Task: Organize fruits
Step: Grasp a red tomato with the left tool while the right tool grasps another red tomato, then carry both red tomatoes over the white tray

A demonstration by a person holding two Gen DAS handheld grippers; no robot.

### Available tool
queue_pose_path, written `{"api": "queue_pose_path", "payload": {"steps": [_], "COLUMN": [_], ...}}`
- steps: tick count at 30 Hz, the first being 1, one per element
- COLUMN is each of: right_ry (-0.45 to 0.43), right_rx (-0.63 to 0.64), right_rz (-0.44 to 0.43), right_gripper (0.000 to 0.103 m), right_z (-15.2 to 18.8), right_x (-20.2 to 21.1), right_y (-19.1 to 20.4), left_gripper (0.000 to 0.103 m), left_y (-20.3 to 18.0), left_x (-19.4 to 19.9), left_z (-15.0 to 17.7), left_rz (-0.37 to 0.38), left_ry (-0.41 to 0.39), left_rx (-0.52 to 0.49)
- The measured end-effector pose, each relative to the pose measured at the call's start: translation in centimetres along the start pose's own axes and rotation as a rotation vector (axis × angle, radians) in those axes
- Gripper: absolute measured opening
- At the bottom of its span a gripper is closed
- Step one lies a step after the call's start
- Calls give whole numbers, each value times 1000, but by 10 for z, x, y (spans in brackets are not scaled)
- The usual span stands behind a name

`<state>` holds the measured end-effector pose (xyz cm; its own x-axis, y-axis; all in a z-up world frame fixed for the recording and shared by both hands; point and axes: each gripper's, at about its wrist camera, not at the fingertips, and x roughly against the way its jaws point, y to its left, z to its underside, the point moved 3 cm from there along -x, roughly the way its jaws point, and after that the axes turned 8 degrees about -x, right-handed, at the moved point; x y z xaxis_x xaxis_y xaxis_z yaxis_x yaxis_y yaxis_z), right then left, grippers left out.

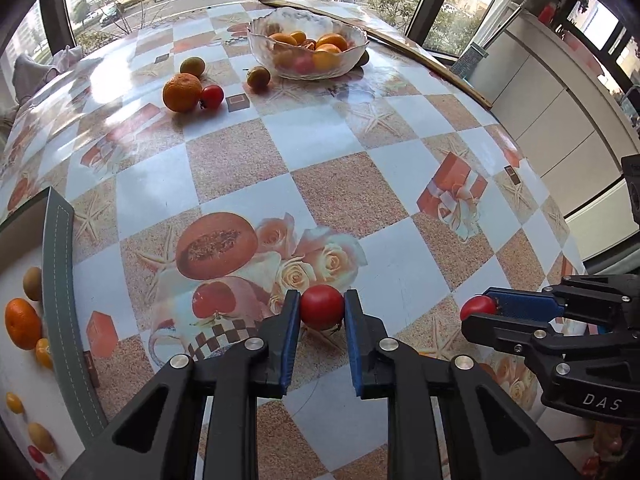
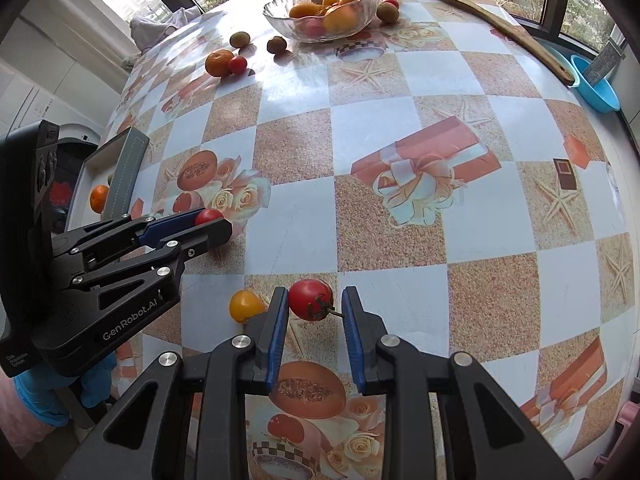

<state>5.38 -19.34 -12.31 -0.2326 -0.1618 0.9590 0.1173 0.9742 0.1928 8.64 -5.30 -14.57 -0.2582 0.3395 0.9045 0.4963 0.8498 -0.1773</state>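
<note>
A: Right, left gripper [image 1: 322, 307] first?
B: Closed tight on a red tomato [image 1: 322, 313], pinched at both sides by the blue pads [image 1: 290, 320], low over the checked tablecloth [image 1: 240, 168].
A: And the right gripper [image 2: 315, 295]?
B: Parted around a stemmed red tomato [image 2: 308, 300]. Touching 1 pad, clear of the other by a visible gap. Possibly brushed there by the stem tip, hard to tell through the fisheye. Not pinched, then.
A: Anything beside it?
B: Just outside the touching finger, 1 yellow cherry tomato [image 2: 245, 306], on the cloth.
A: Rest of the fruit?
B: Far across the table, a scalloped glass bowl [image 1: 308, 68] with oranges and something red inside. Near it, loose: 1 mandarin [image 1: 182, 92] touching 1 small red tomato [image 1: 212, 97], plus 2 greenish-brown fruits [image 1: 192, 66], apart from each other.
A: And the tray?
B: At the left table edge, a white tray with a grey stitched rim [image 1: 60, 280]. Inside, another mandarin [image 1: 23, 324], a brown kiwi-like fruit [image 1: 33, 283] and small yellow and red ones [image 1: 15, 403], well spread.
A: Grippers relative to each other?
B: Side by side, near, not touching, both pointed steeply down.
</note>
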Motion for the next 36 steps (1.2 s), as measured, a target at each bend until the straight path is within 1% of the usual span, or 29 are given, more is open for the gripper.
{"api": "queue_pose_path", "payload": {"steps": [2, 9, 16, 22, 27, 31, 36], "right_ry": [-3, -9, -13, 0, 20, 41, 76], "right_rx": [-6, 6, 62, 140, 222, 279, 343], "right_rz": [-5, -18, -45, -82, -119, -150, -175], "right_gripper": [30, 29, 30, 30, 30, 30, 30], "right_z": [-1, -7, -19, -28, -29, -26, -18], "right_x": [2, 8, 9, 0, -13, -26, -44], "right_y": [1, 15, 51, 102, 154, 196, 242], "left_gripper": [23, 23, 23, 23, 23, 23, 23], "left_y": [2, 16, 47, 96, 146, 183, 223], "left_x": [5, 28, 64, 98, 118, 124, 115], "left_z": [-1, -4, 10, 34, 62, 81, 95], "left_rz": [10, 0, -52, -141, -228, -295, -343], "left_ry": [-8, -49, -105, -133, -134, -115, -72], "left_rx": [17, 71, 132, 221, 306, 350, 376]}}
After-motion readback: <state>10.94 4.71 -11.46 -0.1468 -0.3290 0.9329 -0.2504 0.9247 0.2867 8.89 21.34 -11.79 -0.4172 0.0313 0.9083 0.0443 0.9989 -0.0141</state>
